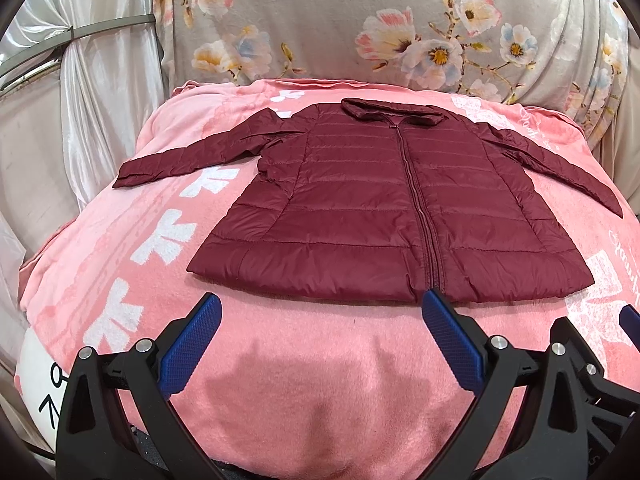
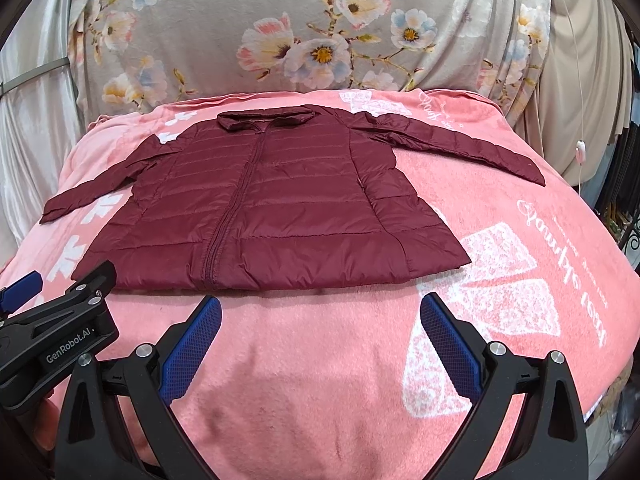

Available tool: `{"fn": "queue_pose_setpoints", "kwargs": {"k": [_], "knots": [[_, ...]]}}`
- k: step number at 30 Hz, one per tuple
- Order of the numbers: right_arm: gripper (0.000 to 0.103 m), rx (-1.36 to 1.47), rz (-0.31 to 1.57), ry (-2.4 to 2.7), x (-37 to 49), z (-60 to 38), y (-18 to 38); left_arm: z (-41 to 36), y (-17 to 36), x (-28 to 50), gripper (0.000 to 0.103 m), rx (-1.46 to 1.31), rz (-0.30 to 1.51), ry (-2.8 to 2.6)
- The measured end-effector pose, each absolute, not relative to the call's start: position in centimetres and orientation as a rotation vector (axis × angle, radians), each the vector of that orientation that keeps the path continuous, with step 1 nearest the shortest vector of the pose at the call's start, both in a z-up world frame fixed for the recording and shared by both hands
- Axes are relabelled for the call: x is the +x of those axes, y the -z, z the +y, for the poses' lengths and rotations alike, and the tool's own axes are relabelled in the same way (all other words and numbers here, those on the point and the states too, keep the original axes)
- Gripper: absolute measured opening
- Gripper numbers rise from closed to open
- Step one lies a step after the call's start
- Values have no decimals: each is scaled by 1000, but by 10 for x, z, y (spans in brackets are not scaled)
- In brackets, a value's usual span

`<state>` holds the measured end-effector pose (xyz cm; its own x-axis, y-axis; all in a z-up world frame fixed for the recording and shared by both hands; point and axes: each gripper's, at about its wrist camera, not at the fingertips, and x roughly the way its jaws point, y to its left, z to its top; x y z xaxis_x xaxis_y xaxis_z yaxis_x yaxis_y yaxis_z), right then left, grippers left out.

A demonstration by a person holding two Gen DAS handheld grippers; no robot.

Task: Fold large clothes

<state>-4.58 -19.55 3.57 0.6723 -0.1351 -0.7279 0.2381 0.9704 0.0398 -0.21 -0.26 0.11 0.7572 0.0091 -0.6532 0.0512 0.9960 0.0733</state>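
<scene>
Jacket [image 1: 384, 208] beyond wide-open, empty left hand-held gripper [image 1: 320, 304]

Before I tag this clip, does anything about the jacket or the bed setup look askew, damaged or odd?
Nothing stands out. The maroon jacket lies flat and zipped on the pink blanket, sleeves spread to both sides, collar at the far end. Both the left gripper and the right gripper hover open short of its hem, holding nothing.

We see a pink blanket [image 1: 304, 360] with white prints, a floral cloth [image 1: 340, 24] behind it, and pale satin drapery [image 1: 100, 92] alongside.
</scene>
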Motion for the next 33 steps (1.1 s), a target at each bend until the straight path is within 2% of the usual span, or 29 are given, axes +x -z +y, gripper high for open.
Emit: {"fn": "queue_pose_setpoints", "kwargs": {"k": [33], "knots": [[98, 138, 812, 209, -44, -195, -34, -3, 3, -2, 98, 90, 718, 21]]}}
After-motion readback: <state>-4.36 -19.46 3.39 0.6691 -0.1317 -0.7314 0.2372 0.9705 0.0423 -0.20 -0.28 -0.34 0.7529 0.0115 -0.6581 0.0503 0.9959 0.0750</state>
